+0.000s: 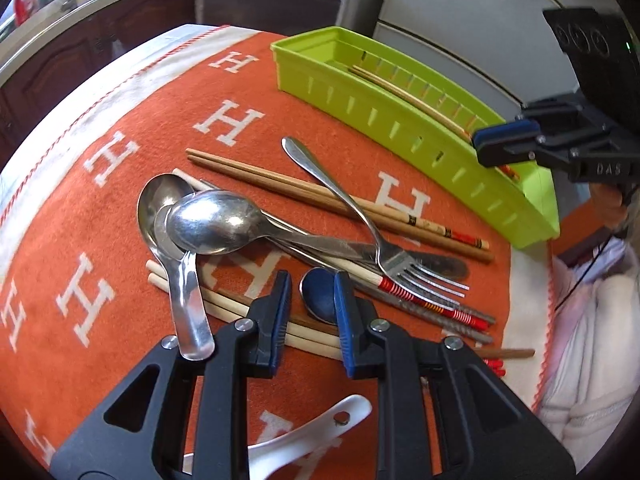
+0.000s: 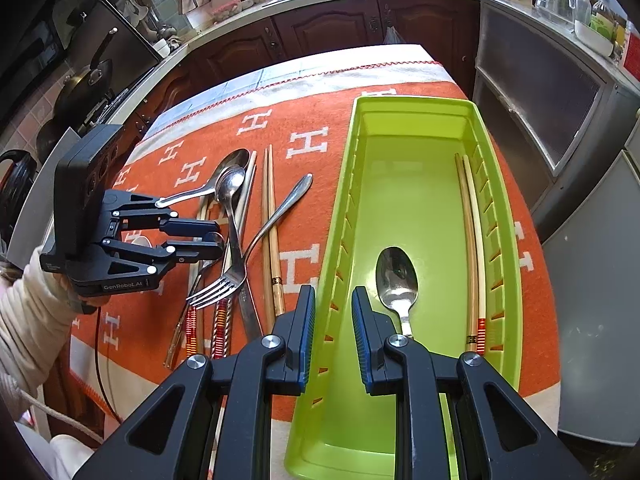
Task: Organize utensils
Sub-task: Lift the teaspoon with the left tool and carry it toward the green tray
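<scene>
The green tray holds one spoon and a chopstick pair along its wall. Remaining utensils lie piled on the table. Both claws, left and right, are slightly open, holding nothing.

The desk is covered by an orange blanket with white H letters and a pale border. In the right wrist view, a long lime-green tray lies on it at about 3 o'clock, running from 12 to 6. At about 9 o'clock lies a loose heap: metal spoons, a fork, wooden chopsticks and red-banded chopsticks, some crossing one another.
</scene>
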A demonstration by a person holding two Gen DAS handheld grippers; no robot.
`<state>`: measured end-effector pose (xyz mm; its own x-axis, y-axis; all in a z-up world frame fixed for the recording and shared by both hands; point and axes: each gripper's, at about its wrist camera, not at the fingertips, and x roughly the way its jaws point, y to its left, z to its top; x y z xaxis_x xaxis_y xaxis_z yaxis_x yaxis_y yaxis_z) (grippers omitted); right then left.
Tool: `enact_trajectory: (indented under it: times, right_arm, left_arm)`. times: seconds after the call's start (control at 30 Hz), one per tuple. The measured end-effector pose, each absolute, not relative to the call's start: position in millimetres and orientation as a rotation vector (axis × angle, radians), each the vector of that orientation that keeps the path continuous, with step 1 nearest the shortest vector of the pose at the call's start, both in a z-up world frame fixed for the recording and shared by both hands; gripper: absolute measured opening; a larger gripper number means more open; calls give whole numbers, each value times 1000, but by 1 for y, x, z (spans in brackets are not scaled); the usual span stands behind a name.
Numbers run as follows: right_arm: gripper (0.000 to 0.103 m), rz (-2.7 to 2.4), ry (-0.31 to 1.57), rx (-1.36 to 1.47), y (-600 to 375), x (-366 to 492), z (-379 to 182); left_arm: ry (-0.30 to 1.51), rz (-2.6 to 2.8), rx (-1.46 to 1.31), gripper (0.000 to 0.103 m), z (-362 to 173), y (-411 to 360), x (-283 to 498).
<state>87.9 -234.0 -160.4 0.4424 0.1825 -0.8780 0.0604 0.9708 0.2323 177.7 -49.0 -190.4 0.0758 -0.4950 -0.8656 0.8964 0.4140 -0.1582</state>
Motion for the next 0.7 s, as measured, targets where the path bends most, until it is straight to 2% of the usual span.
enact_trajectory:
  times: [0.13, 0.17, 0.2, 0.5, 0.7]
  right_arm:
    - [20, 80, 1116, 244, -232, 89, -162]
    - [20, 80, 1117, 245, -233, 89, -163]
    - [20, 81, 1117, 247, -233, 89, -164]
    - [20, 92, 1101, 263, -234, 83, -161]
    - [20, 102, 1056, 296, -240, 68, -147]
  left_arm:
    - [1024, -1125, 522, 19, -190, -50, 170]
    - [1025, -1121, 516, 16, -190, -50, 169]
    - [1027, -1112, 499, 6, -190, -50, 168]
    - [1122, -924, 255, 2, -186, -25, 164]
    - [1089, -859, 154, 2, -145, -11, 137]
